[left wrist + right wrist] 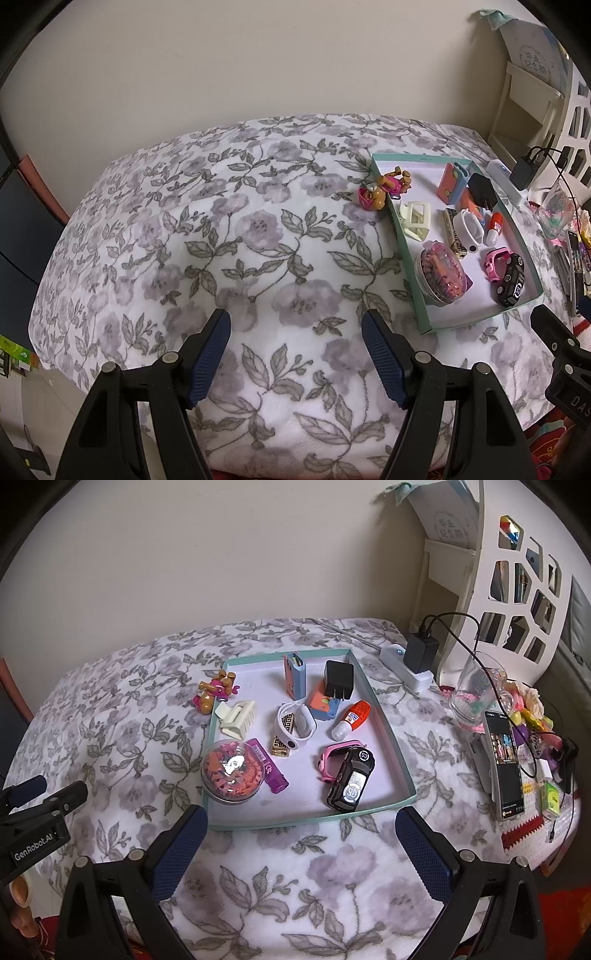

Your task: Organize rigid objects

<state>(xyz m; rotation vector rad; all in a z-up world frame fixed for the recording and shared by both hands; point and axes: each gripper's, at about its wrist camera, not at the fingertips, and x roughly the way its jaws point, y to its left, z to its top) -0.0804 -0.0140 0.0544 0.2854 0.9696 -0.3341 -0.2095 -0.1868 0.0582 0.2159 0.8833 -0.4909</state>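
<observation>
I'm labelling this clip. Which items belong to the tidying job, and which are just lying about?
Job items:
shallow teal-rimmed tray
pink and brown toy figure leaning on its rim
cream plastic hair claw
black toy car

Lying about:
clear drinking glass
propped black smartphone
white power strip

Purple tube [266, 765] partly hidden behind dome [232, 771].

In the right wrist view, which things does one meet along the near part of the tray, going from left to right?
Round clear container of orange pieces → purple tube → pink watch → black toy car, which lies partly over the watch; all inside the teal tray.
</observation>
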